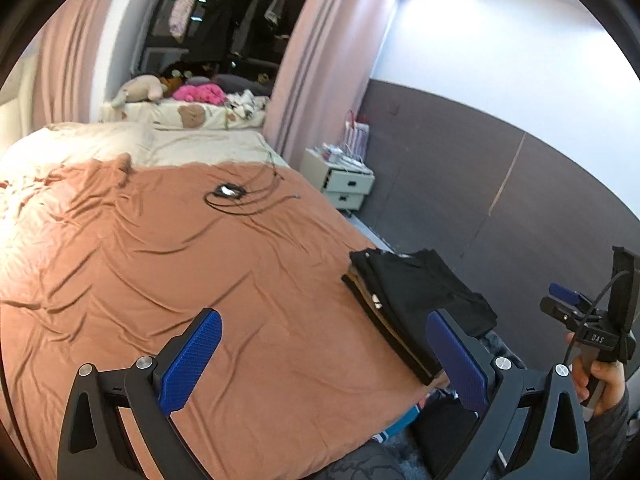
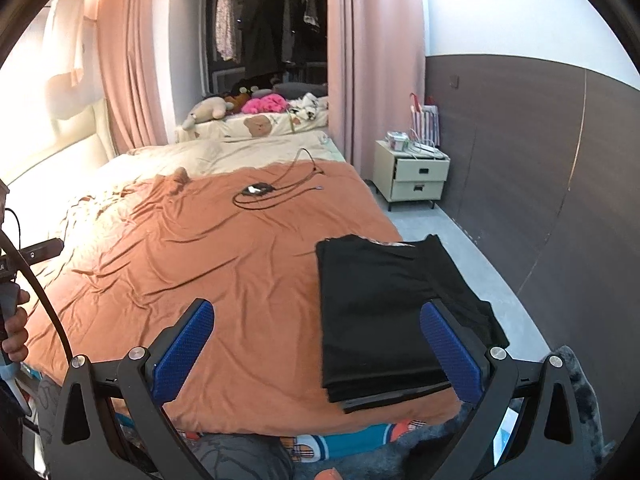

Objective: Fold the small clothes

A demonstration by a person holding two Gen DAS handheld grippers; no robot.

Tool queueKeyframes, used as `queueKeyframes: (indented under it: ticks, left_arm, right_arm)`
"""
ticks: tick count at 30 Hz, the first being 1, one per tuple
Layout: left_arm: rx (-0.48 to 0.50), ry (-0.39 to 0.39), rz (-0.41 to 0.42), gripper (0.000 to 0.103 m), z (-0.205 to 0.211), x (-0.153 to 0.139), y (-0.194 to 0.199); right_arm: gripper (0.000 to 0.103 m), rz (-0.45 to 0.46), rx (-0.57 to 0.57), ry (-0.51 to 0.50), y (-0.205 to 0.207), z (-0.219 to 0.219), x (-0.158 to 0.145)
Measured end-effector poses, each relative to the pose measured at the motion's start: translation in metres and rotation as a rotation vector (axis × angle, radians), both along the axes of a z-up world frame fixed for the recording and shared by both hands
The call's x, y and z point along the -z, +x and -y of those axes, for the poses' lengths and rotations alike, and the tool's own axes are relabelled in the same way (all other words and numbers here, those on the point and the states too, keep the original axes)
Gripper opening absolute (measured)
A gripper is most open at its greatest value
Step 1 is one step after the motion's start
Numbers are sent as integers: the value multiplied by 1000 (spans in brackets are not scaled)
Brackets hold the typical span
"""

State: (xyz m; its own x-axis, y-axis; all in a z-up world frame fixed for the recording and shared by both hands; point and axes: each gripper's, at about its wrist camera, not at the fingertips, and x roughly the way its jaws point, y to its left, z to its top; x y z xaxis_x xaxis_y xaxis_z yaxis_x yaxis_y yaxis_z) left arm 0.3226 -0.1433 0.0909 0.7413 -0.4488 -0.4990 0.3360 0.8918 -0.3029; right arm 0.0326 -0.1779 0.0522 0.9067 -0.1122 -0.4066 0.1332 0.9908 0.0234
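A stack of folded clothes [image 2: 380,312], black on top, lies at the near right corner of the bed with the orange sheet [image 2: 224,264]. It also shows in the left wrist view [image 1: 420,304], with brown layers underneath. My left gripper [image 1: 324,360] is open and empty above the bed's front edge, left of the stack. My right gripper [image 2: 320,356] is open and empty, held over the front edge with its right finger [image 2: 452,352] in front of the stack. The right gripper also shows in the left wrist view [image 1: 568,304], held in a hand.
A black cable with a small device [image 2: 260,192] lies mid-bed. Cream bedding [image 2: 224,156] and soft toys [image 2: 240,108] lie at the far end. A white nightstand [image 2: 416,176] stands right of the bed by the dark wall panel. Grey floor runs along the right side.
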Motion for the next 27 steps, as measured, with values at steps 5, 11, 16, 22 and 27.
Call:
queueKeyframes:
  ticks: [5,11,16,22,27]
  left_arm:
    - [-35,5,58,103,-22,-4,-26]
    - [-56,45,134,103,-40,-5,-57]
    - [-90,81,165,103,-60,3,-84]
    - [-121,124,186,103,-80,16,-112]
    - [-101,117,184,103,-95,25,-131]
  right_arm:
    - [103,34,-14,-22,-12,-19,10]
    - [103,79,-13,3,-26,-36,29]
    - [103,90,-20,42,-38,-49,49]
    - [103,119,-7,75,-47,-64,68]
    - [103,105,-2,74,-52,-82,87]
